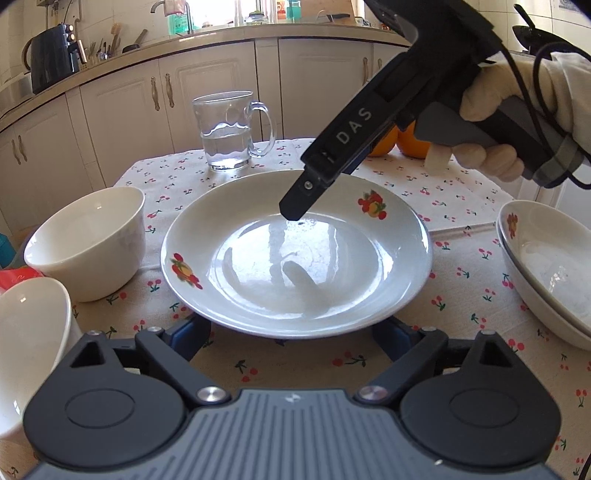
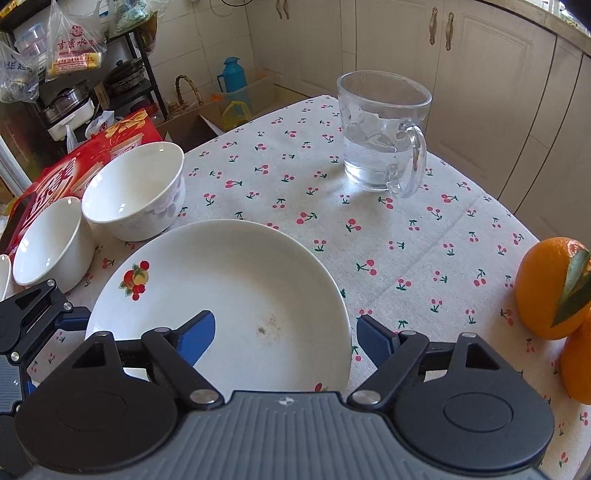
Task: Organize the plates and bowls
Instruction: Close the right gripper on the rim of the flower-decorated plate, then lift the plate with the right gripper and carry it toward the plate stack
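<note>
Walls: white tiles (image 2: 192, 40) at upper centre of the right wrist view.
Cabinets: cream panelled doors with brass handles (image 1: 162, 92) across the upper left wrist view.
Worktop: beige stone ledge (image 1: 207, 37) above them.
Window: bright daylight (image 1: 221, 13) at top centre.
Shelving: black metal rack (image 2: 144, 59) at upper left.
Covering: cherry-print cloth (image 2: 406, 229) over the counter.

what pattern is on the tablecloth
Small red cherries with green stems on an off-white tablecloth, clearest in the right wrist view.
</note>
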The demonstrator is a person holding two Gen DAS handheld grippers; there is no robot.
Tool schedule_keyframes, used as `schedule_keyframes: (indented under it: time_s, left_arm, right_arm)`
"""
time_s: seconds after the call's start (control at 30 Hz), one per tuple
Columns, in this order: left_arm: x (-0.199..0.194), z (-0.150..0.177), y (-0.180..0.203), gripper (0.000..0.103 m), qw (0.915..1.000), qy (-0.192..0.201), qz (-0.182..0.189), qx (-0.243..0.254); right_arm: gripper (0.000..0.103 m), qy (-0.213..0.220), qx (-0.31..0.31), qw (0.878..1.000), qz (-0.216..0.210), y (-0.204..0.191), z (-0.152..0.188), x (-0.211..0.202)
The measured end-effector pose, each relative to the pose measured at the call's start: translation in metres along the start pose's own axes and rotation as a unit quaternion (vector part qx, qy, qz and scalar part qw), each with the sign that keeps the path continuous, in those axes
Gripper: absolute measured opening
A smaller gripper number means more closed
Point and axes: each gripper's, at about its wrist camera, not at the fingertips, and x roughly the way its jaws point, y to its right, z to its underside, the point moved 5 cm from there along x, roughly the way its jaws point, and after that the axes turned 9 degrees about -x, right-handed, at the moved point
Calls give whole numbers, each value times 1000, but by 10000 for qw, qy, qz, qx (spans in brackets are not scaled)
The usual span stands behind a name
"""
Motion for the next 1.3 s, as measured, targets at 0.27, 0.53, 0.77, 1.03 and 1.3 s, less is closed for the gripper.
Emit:
schedule_keyframes:
  time_s: [0.27,0.53,0.77,1.03,1.3]
  left_arm:
    - [1,-1,-3,94,10000,-27,64,-24]
    - [0,0,-2,93,10000,5,68,34]
    - [-2,-1,-2,93,9999,-27,81,106]
    - [-2,-1,-3,93,9999,-1,95,123]
    - [-2,0,-4,93,9998,-13,153,125]
  right_arm:
    - [77,47,148,9992,-371,8,-2,10]
    - [77,192,318,9971,-669,13,-1,8]
    - [77,222,402,9958,-797,13,2,4]
    - [77,215,394,9958,-803,16,0,6]
    - [77,185,372,9948,-933,14,-2,16]
